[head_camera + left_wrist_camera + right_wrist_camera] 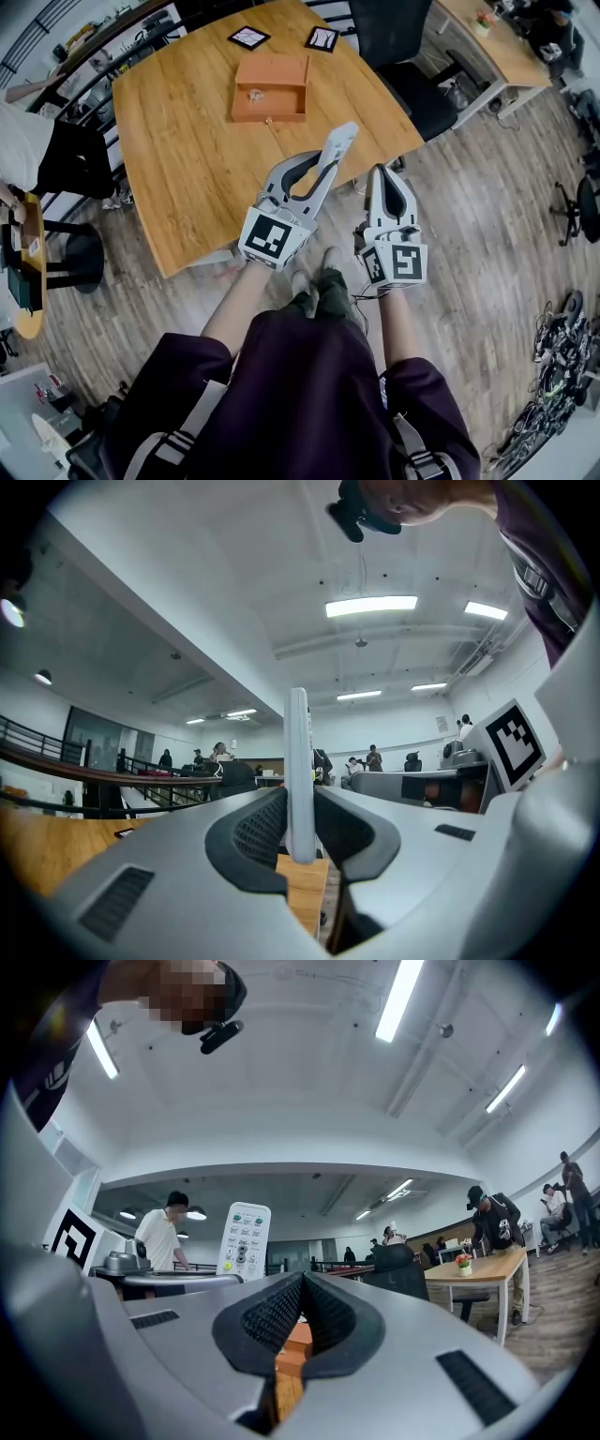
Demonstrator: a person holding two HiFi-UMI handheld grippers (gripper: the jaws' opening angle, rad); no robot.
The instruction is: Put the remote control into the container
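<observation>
The left gripper (300,829) is clamped on the slim white remote control (298,761), held edge-on and upright above the near edge of the round wooden table (178,150). The right gripper (302,1314) is pinched closed on nothing. The open orange rectangular container (270,86) sits well ahead on the table.

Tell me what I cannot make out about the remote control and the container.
- Remote control: the left gripper view shows only its thin edge; the left gripper hides its lower end between its jaws.
- Its buttons: labels too small in the right gripper view.
- Container: the small thing inside is too small to name in the head view; mostly hidden behind the right gripper in its own view.
</observation>
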